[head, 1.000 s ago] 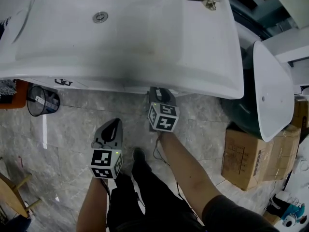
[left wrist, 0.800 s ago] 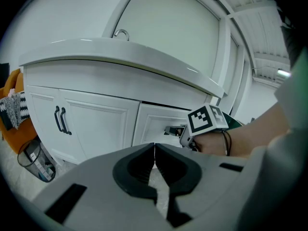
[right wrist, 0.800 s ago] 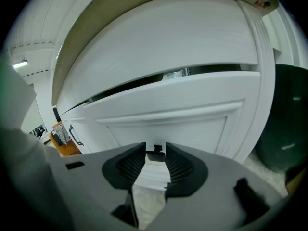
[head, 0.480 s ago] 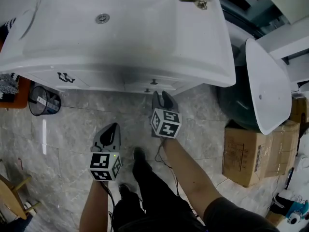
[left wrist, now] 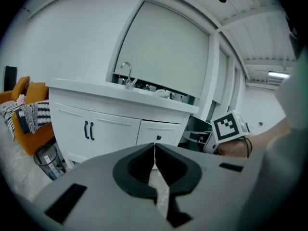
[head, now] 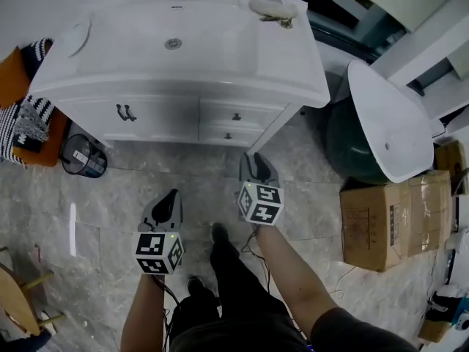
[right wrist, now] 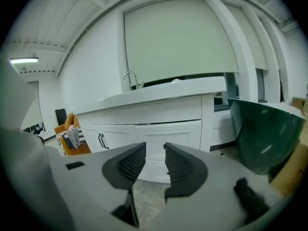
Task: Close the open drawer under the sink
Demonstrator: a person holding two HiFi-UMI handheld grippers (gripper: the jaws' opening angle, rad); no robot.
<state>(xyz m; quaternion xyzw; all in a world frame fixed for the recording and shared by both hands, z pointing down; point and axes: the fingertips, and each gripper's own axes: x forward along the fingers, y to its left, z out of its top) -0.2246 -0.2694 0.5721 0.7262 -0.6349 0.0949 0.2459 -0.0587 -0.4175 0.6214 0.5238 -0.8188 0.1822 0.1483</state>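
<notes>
The left gripper (head: pixel 173 195) has its jaws pressed together with nothing between them. The right gripper (head: pixel 254 157) has its jaws apart, the gap bare. Both are held out over the grey stone floor (head: pixel 110 196), pointing toward the cabinet (head: pixel 157 119) and well apart from it, the right one nearer its right end. The strip of floor between the grippers and the cabinet front lies open.

Under the sink (head: pixel 293 64), at the right part of the cabinet, the upper drawer (head: pixel 236 116) and the lower drawer (head: pixel 227 135) sit one above the other, each with a small dark knob, and both fronts lie flush with the cabinet face. Left of them are two doors with a pair of dark handles (head: pixel 126 112).

A mesh wastebasket (head: pixel 85 155) stands on the floor by the cabinet's left corner, beside an orange seat (head: pixel 18 79) draped with a striped cloth. To the right, a dark green tub (head: pixel 344 141) with a white oval basin (head: pixel 388 123) resting on it crowds the cabinet's right corner, and a cardboard box (head: pixel 385 215) sits just in front of that.
</notes>
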